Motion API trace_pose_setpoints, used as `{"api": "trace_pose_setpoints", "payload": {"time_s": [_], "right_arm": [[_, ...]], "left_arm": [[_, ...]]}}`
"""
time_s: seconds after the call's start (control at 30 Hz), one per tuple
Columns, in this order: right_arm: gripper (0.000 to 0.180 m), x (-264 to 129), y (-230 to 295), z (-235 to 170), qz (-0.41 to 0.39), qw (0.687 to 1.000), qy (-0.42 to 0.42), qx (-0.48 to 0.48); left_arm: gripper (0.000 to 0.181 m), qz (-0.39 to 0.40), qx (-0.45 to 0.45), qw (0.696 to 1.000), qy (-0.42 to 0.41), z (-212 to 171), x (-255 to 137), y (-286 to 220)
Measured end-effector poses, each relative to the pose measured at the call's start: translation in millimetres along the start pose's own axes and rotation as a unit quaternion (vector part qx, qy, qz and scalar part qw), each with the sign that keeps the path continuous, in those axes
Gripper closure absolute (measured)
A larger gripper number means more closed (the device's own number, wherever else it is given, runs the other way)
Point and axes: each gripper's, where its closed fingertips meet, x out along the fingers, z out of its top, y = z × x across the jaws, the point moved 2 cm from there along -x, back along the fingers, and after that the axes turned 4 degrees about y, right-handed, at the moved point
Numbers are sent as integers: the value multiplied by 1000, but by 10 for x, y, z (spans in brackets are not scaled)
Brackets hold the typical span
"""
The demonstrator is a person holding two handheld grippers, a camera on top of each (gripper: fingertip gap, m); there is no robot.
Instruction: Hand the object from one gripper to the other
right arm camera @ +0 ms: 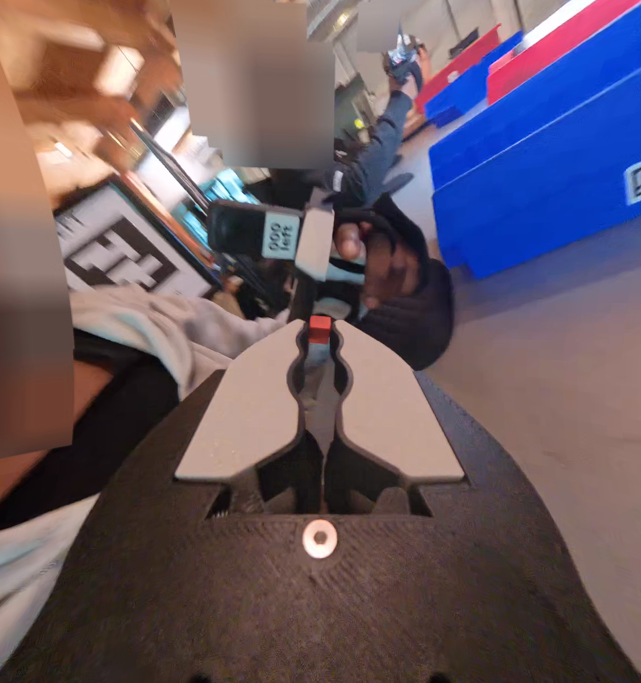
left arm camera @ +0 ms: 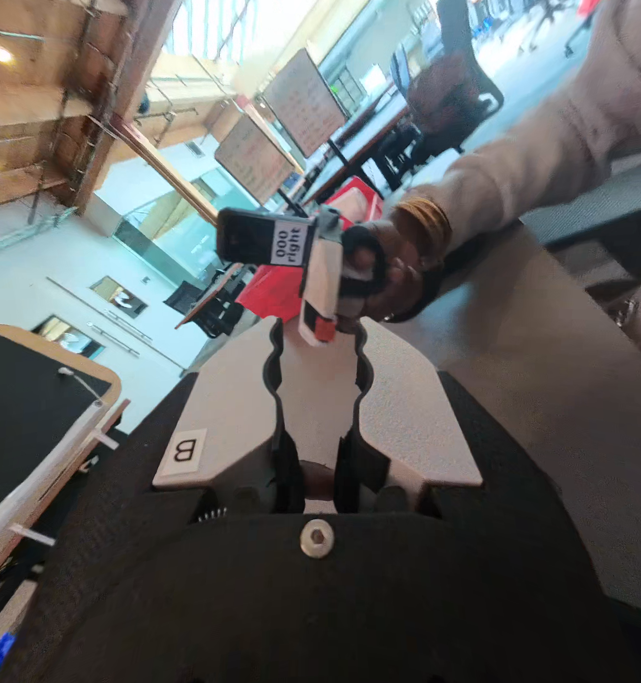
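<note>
**Red block held at the meeting point**

The left gripper (left arm camera: 317, 332) stands with its fingers spread wide and nothing between them. Just past its tips, the right gripper (right arm camera: 319, 332) is closed on a small red block (right arm camera: 319, 329), pinched at the very ends of its fingers. The handover looks about to start. Next, I judge, the left fingers must slide around the block and close before the right lets go.

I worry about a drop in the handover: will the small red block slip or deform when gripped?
The small red block looks rigid: its edges stay straight between the right gripper tips. It is probably light. Held only at the tips, it could slip or twist.
</note>
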Motion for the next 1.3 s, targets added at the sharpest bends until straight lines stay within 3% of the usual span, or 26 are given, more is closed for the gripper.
{"api": "trace_pose_setpoints", "payload": {"time_s": [0.07,0.2,0.37,0.47,0.53,0.6,0.67,0.7,0.77,0.93,1.07,1.13,1.2,1.27,1.3], "right_arm": [[169,-26,5,20,32,998,-14,44],[169,3,26,-24,30,998,5,46],[169,20,27,-38,36,998,6,59],[165,17,33,5,11,1000,-6,-8],[154,-14,27,79,-59,988,-21,-138],[155,-60,64,119,-153,933,-17,-325],[157,-65,135,87,-229,833,9,-503],[158,-44,170,50,-252,780,23,-573],[158,25,200,-33,-270,710,44,-649],[167,111,159,-132,-280,664,70,-690],[170,107,159,-118,-277,676,67,-679],[170,87,153,-54,-277,717,50,-638],[169,51,100,22,-260,803,34,-535],[170,11,40,97,-209,907,5,-364],[170,-7,12,121,-170,951,-11,-258]], "left_arm": [[151,-10,0,1000,8,-24,26,-33],[165,-6,23,1000,11,-22,29,-49],[171,-22,3,1000,20,-46,43,-76],[171,-32,-87,996,11,-34,30,-9],[171,-74,-222,972,-5,-49,-5,44],[171,-144,-389,909,-41,-33,-46,73],[171,-223,-514,826,-68,-12,-84,54],[171,-244,-540,802,-79,4,-89,47],[171,-265,-541,796,-57,-17,-70,-40],[171,-279,-535,797,-34,-26,-41,-127],[170,-274,-525,804,-41,-12,-40,-117],[160,-235,-481,843,-56,7,-31,-52],[150,-156,-383,909,-56,-6,-23,33],[146,-63,-227,971,-44,-6,-36,104],[147,-20,-146,988,-44,20,-46,129]]}}
